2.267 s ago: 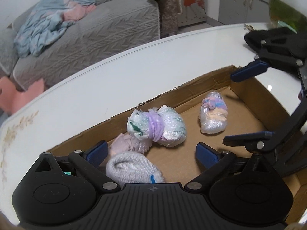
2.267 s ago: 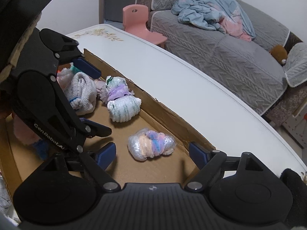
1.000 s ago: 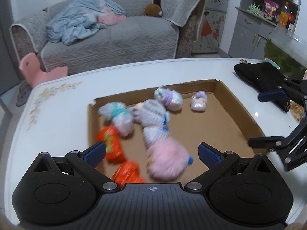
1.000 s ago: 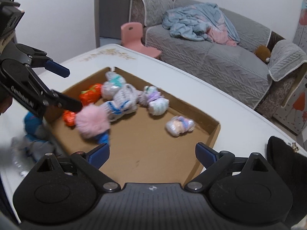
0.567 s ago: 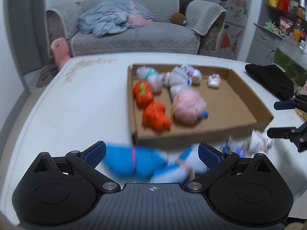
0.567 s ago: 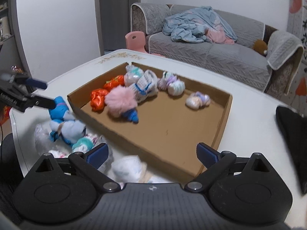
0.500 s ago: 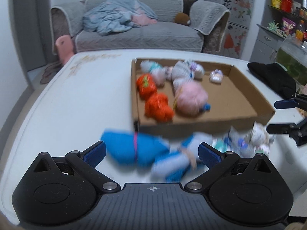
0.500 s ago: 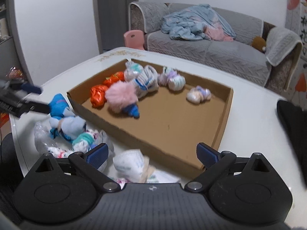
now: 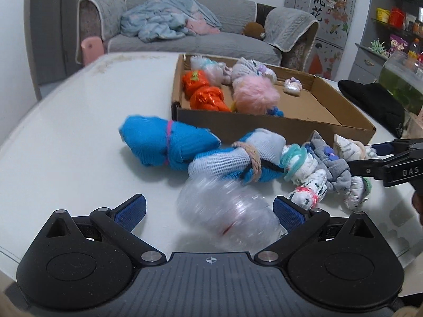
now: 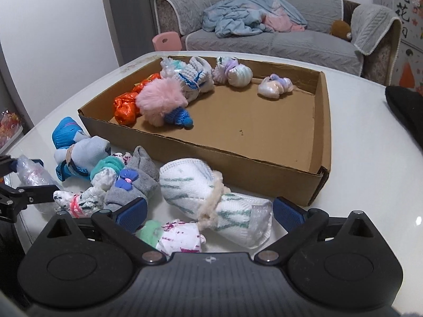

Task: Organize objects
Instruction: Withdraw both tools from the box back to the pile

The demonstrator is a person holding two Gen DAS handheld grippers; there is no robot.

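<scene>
A shallow cardboard box (image 10: pixel 321 121) on the white table holds several rolled sock bundles, among them a fluffy pink one (image 10: pixel 161 100) and orange ones (image 9: pixel 206 97). More bundles lie on the table in front of the box: a bright blue one (image 9: pixel 161 140), a pale blue one (image 9: pixel 238 161), a grey one (image 10: pixel 132 187) and a white green-striped one (image 10: pixel 211 198). My left gripper (image 9: pixel 208 211) is open around a clear plastic-wrapped bundle (image 9: pixel 227 211). My right gripper (image 10: pixel 208 211) is open over the white striped bundle.
A black cloth (image 9: pixel 375 100) lies on the table right of the box. A grey sofa (image 10: pixel 277 39) with a blue blanket and a pink chair (image 10: pixel 166 41) stand behind the table. The table edge runs close under both grippers.
Both grippers pulled back out of the box and came down low over the loose bundles in front of it. The clear-wrapped bundle now lies between my left fingers.
</scene>
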